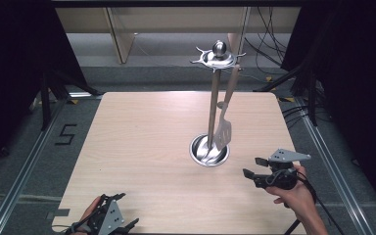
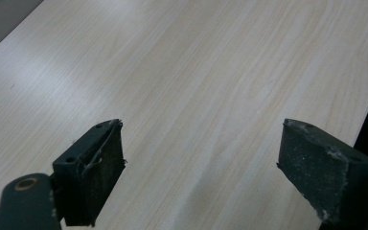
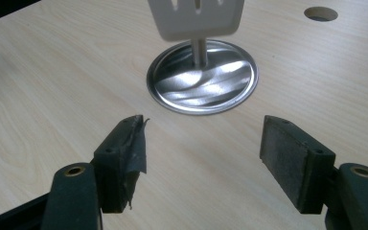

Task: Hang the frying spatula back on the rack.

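A steel utensil stand (image 1: 213, 105) rises from a round dished base (image 1: 209, 151) right of the table's middle, with a hook ring and ball knob (image 1: 219, 53) on top. A slotted spatula (image 1: 223, 131) hangs from one hook, its blade just above the base. In the right gripper view the spatula blade (image 3: 196, 17) hangs over the base (image 3: 202, 79). My right gripper (image 1: 253, 167) stands open a short way right of the base, jaws pointing at it (image 3: 202, 143). My left gripper (image 1: 122, 211) is open at the table's near left edge, over bare wood (image 2: 201, 163).
The light wooden table (image 1: 147, 147) has a round hole (image 3: 320, 13) near one edge. Black curtains flank both sides. Cables (image 1: 269, 44) lie on the floor behind, by wooden furniture legs. A "5" mark (image 1: 66, 133) sits on the floor at left.
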The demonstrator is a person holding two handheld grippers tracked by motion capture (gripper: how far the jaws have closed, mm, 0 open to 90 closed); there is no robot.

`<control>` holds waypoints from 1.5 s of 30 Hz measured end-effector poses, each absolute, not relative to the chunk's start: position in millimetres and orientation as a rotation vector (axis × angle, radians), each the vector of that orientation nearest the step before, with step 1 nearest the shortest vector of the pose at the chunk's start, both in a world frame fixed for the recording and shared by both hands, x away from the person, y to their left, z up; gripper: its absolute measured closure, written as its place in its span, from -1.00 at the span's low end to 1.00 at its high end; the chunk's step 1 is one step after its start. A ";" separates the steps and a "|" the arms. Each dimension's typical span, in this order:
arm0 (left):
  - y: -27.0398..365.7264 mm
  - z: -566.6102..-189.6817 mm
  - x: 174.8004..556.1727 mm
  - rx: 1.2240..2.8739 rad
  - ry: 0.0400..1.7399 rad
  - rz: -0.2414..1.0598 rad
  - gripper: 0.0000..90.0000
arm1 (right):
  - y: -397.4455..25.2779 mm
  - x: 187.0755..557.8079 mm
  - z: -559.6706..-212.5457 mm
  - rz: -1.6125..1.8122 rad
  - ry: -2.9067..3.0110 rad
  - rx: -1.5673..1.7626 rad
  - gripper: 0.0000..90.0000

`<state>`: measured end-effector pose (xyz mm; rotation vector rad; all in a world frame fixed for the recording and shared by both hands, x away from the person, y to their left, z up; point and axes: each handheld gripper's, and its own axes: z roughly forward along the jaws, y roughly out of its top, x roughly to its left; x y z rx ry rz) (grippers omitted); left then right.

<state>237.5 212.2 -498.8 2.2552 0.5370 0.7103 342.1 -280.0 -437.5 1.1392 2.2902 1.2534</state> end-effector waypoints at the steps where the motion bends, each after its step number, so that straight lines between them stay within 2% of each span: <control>1: 212.2 -499.0 237.5 2.253 0.539 0.709 -0.66 | -280.0 342.1 -437.5 1.253 2.290 1.139 -0.26; 33: 213.8 -498.6 238.4 2.298 0.522 0.716 -0.66 | -280.4 321.9 -469.7 1.209 2.381 1.136 -0.31; 45: 213.8 -498.8 238.5 2.296 0.525 0.717 -0.66 | -277.2 309.2 -478.0 1.203 2.417 1.099 -0.48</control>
